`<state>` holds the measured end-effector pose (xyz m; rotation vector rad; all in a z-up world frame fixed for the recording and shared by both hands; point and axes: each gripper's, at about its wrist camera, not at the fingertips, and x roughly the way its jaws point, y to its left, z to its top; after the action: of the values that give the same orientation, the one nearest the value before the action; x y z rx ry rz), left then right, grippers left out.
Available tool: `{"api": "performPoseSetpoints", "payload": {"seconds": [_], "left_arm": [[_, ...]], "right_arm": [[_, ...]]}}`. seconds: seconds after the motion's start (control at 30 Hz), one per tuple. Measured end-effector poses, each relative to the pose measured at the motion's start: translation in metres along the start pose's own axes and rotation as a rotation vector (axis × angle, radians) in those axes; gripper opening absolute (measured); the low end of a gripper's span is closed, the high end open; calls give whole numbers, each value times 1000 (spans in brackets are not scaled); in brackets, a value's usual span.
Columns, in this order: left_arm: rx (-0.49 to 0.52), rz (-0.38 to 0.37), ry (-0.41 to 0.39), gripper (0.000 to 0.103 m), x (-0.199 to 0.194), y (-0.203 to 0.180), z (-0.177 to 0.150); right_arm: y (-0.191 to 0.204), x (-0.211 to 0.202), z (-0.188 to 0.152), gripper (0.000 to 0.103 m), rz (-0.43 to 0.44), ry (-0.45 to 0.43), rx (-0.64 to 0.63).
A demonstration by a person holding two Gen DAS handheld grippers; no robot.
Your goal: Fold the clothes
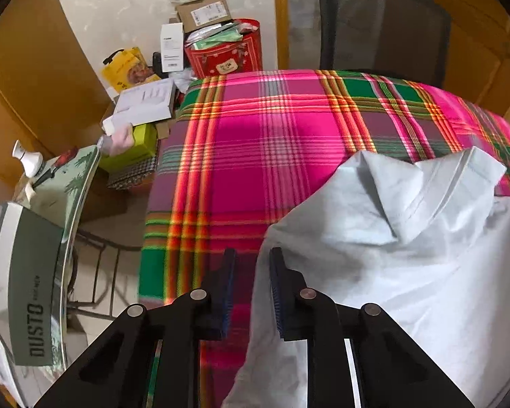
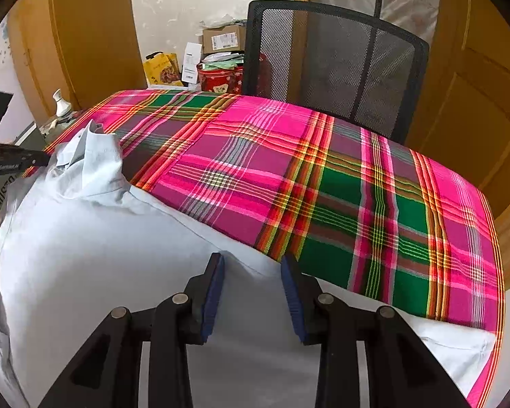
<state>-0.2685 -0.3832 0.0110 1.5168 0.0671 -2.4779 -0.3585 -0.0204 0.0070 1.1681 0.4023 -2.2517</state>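
Note:
A pale blue collared shirt (image 1: 391,255) lies spread on the table's pink and green plaid cloth (image 1: 255,136), its collar (image 1: 425,176) crumpled and standing up at the far end. My left gripper (image 1: 252,258) is open and straddles the shirt's left edge, one finger over the cloth and one over the fabric. In the right wrist view the shirt (image 2: 85,238) fills the lower left, and its collar (image 2: 91,149) is at the left. My right gripper (image 2: 252,261) hangs open over the shirt's far edge, next to the plaid cloth (image 2: 357,204). Neither gripper holds anything.
A black mesh chair (image 2: 340,61) stands behind the table's far side. Cardboard boxes and a red tub (image 1: 221,54) are piled on the floor by the wall. A low side table with a green box (image 1: 27,272) and a white bottle (image 1: 27,159) is to the left.

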Motion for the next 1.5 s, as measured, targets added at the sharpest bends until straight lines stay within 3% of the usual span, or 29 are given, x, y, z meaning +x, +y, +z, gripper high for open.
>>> {"api": "performPoseSetpoints", "payload": {"seconds": [0.13,0.23,0.5,0.73,1.0,1.17,1.23,1.27,1.33,1.5], "left_arm": [[4,1,-79,31,-27,24,-20],[17,-1,-112,33,-45,39,-40],[111,-15,-71,33,-45,37,-86],[116,-75,-101,33,-43,24,-87],[37,-166,-134,34,-57,38,-95],[91,-170,-154,33,-48,14,-86],[88,-147,-149,27,-42,11,-84],[85,-137,-142,15,-38,9,-82],[86,-119,-159,9,-38,8,-82],[39,-66,-185,5,-42,25,-83]], "right_arm": [[1,2,2,36,-3,1,12],[2,2,2,36,-8,1,20],[3,3,2,36,-17,3,38],[3,2,3,36,-26,6,42],[4,2,3,36,-33,6,44],[5,1,3,36,-41,7,50],[5,2,3,36,-42,7,52],[6,2,4,36,-43,7,51],[6,3,4,36,-44,6,51],[5,3,4,36,-45,2,58]]}}
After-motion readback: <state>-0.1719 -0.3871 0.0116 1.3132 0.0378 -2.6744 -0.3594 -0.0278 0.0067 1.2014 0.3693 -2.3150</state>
